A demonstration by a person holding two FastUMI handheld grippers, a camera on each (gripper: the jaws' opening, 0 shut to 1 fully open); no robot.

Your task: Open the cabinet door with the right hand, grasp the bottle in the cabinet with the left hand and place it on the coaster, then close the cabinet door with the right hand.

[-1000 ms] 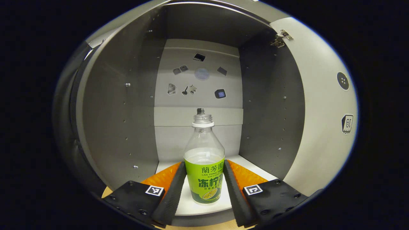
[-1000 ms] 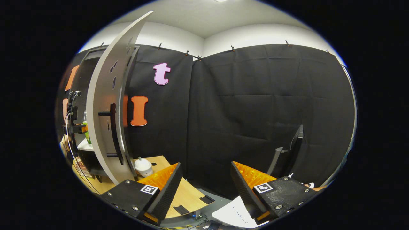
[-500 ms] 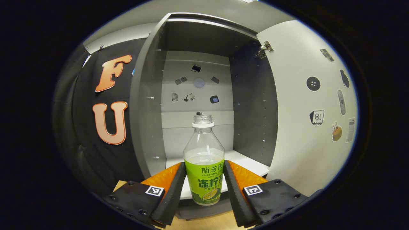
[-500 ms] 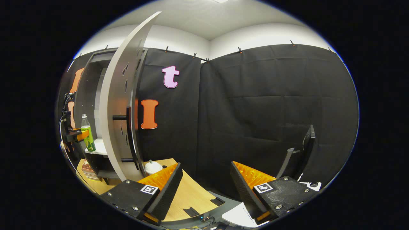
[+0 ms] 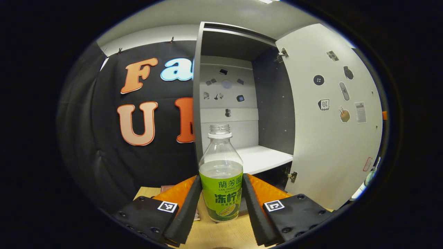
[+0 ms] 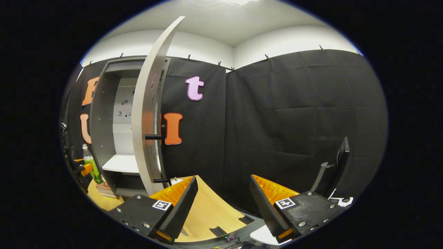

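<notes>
Left claw (image 5: 221, 193) clamps clear, green-labelled plastic bottle (image 5: 221, 173); right claw (image 6: 223, 197) gapes

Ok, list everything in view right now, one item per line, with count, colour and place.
bottle: one, clear with a green label, no cap, held out in front of the cabinet above the table.
cabinet: one, grey walls, white shelf, against the booth wall.
cabinet door: one, white with small stickers, swung open to the right of the cabinet.
door handle: one, black bar, on the door's outer face.
table: one, light wood, below the cabinet.
monitor: one, dark, far right in the right gripper view.
left tool: one, closed on the bottle.
right tool: one, open, empty.
</notes>
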